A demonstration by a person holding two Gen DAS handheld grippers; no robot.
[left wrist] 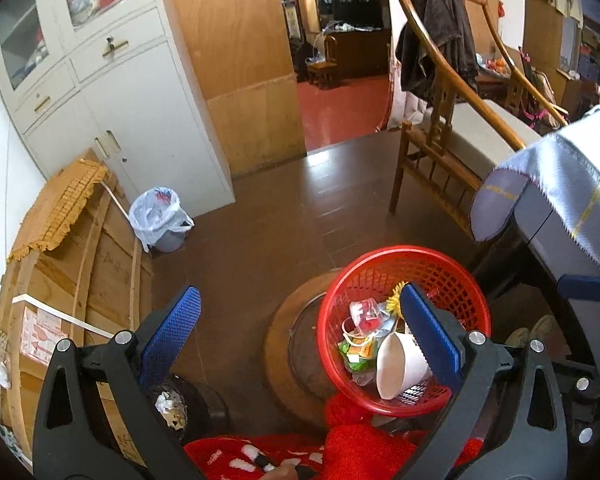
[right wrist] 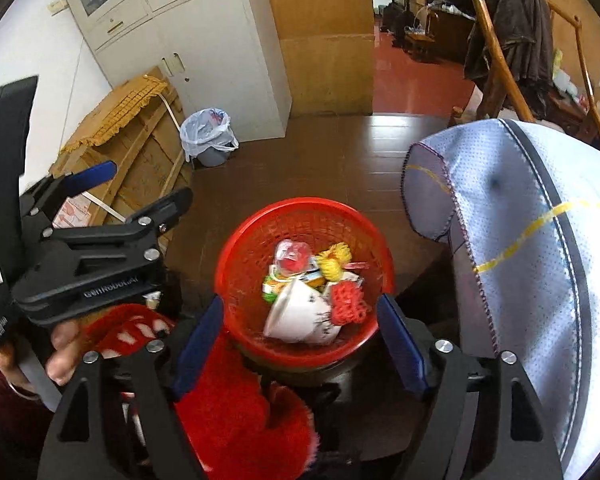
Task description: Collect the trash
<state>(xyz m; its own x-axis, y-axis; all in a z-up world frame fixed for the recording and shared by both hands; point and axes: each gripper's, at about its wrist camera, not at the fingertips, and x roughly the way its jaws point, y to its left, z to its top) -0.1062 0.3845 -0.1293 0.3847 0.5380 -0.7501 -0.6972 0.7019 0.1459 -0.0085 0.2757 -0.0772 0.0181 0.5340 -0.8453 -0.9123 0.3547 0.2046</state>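
Observation:
A red mesh basket (left wrist: pixel 452 276) (right wrist: pixel 256 232) stands on a round wooden stool (left wrist: pixel 280 344). It holds a white paper cup (left wrist: pixel 400 364) (right wrist: pixel 300 316), a red foam net (right wrist: pixel 348 302), a yellow net (right wrist: pixel 336 260), clear and green wrappers (left wrist: pixel 356 356). My left gripper (left wrist: pixel 300 304) is open and empty, to the left of and above the basket; it also shows in the right wrist view (right wrist: pixel 140 184). My right gripper (right wrist: pixel 304 312) is open and empty, its jaws on either side of the basket's near rim.
A bin lined with a white plastic bag (left wrist: pixel 160 216) (right wrist: pixel 208 136) stands on the floor by a grey cabinet (left wrist: pixel 140 92). Cardboard boxes (left wrist: pixel 80 264) are at left. A cloth-covered table (right wrist: pixel 532 240) is at right. A wooden chair (left wrist: pixel 440 128) stands behind.

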